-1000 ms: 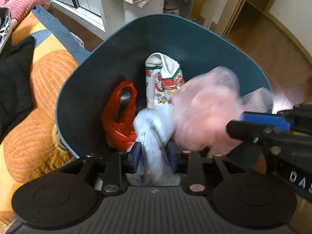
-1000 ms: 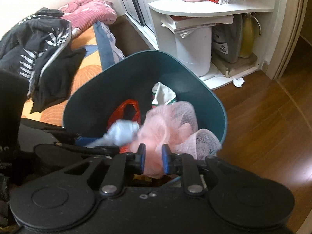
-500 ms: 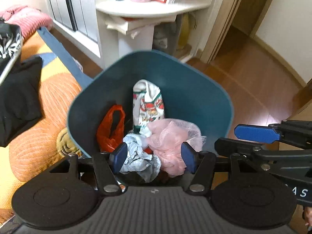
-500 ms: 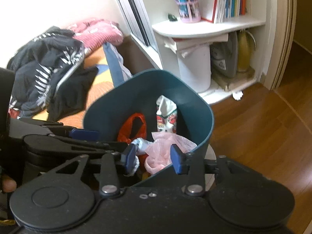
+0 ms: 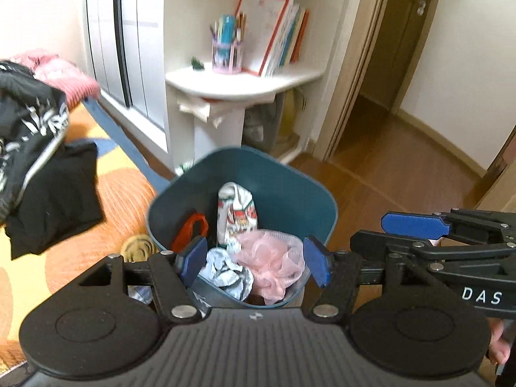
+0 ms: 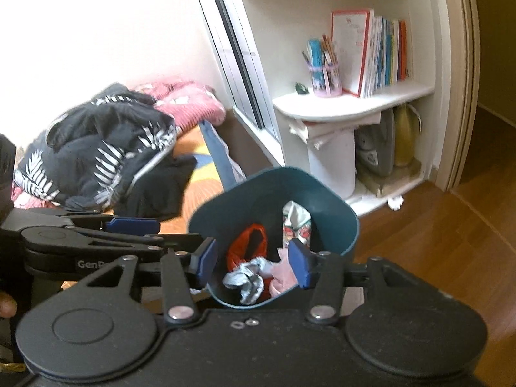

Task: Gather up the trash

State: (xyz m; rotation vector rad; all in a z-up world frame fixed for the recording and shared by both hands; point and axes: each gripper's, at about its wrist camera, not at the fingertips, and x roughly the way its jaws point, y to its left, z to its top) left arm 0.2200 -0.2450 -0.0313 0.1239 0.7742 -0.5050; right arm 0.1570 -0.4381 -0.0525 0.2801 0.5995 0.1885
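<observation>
A teal trash bin (image 5: 290, 180) stands on the floor below both grippers; it also shows in the right wrist view (image 6: 325, 206). Inside lie a pink mesh wad (image 5: 274, 261), a crumpled white-grey paper (image 5: 225, 271), a red plastic bag (image 5: 190, 229) and a printed white carton (image 5: 235, 213). My left gripper (image 5: 254, 262) is open and empty above the bin's near rim. My right gripper (image 6: 254, 264) is open and empty, also above the bin, and shows at the right of the left wrist view (image 5: 416, 225).
An orange patterned bed (image 5: 80, 225) with black clothes (image 5: 42, 174) lies left of the bin. A white corner shelf (image 6: 351, 103) with books and a pen cup stands behind it. Wooden floor (image 6: 435, 242) and a doorway (image 5: 387, 80) lie to the right.
Both grippers opened and let go of the white paper and the pink mesh, which dropped into the bin. Both grippers then rose up and away from the bin.
</observation>
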